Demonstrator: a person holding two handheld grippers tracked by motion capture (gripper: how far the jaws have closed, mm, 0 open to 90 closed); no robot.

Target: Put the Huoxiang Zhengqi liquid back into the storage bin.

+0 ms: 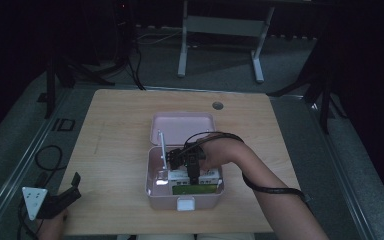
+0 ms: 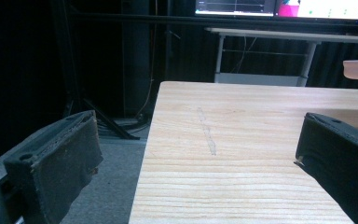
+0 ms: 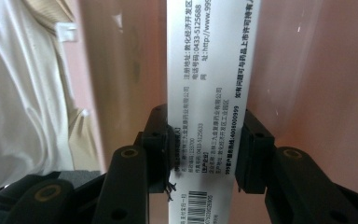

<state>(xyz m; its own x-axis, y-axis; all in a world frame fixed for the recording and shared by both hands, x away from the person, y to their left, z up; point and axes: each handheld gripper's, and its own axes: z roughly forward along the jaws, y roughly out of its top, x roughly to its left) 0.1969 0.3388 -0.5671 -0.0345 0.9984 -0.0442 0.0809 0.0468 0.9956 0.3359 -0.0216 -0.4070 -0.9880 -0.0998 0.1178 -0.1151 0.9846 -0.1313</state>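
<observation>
The right gripper [image 3: 204, 154] clamps its fingers [image 3: 251, 149] on a slim printed carton [image 3: 209, 70], likely light, stiff and crushable, standing in the pink box [image 1: 152, 165]; the left gripper [image 1: 62, 197] idles released over the tabletop [image 1: 115, 130].

We see the table [image 1: 120, 120] bare to the left, right and far side of the pink box [image 1: 185, 197], so a hand passes freely there. The box's lid [image 1: 182, 126] lies open just beyond. Inside, packs [image 1: 195, 176] crowd the near half (the right gripper [image 1: 192, 162] sits among them).
</observation>
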